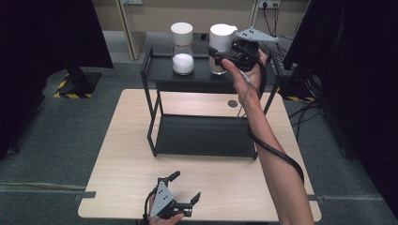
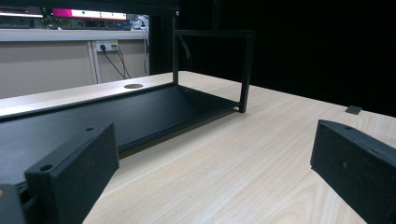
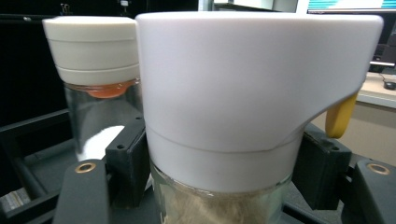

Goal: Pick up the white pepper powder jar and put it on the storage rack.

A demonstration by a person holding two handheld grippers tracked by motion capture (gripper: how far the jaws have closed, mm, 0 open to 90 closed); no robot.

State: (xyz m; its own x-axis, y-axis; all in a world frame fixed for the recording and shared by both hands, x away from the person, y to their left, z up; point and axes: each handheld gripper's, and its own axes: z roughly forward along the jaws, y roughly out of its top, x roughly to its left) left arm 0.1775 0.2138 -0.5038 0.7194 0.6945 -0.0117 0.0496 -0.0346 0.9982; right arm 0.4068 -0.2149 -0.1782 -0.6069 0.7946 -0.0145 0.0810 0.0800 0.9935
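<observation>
Two glass jars with white lids stand on the top shelf of a black metal rack (image 1: 155, 70). The left jar (image 1: 182, 48) holds white powder. The right jar (image 1: 220, 47) has brownish contents and a white lid with a yellow tab (image 3: 340, 116). My right gripper (image 1: 220, 57) is shut on this right jar, its pads (image 3: 128, 163) pressing the glass just under the lid. The other jar (image 3: 95, 88) stands close beside it. My left gripper (image 1: 185, 187) rests open at the table's near edge, its pads (image 2: 74, 172) wide apart with nothing between them.
The rack's lower shelf (image 2: 140, 112) lies bare on the light wooden table (image 1: 131, 173). A round cable hole (image 1: 233, 103) sits in the tabletop behind the rack. Dark curtains hang at both sides, and cables lie on the floor at the back right.
</observation>
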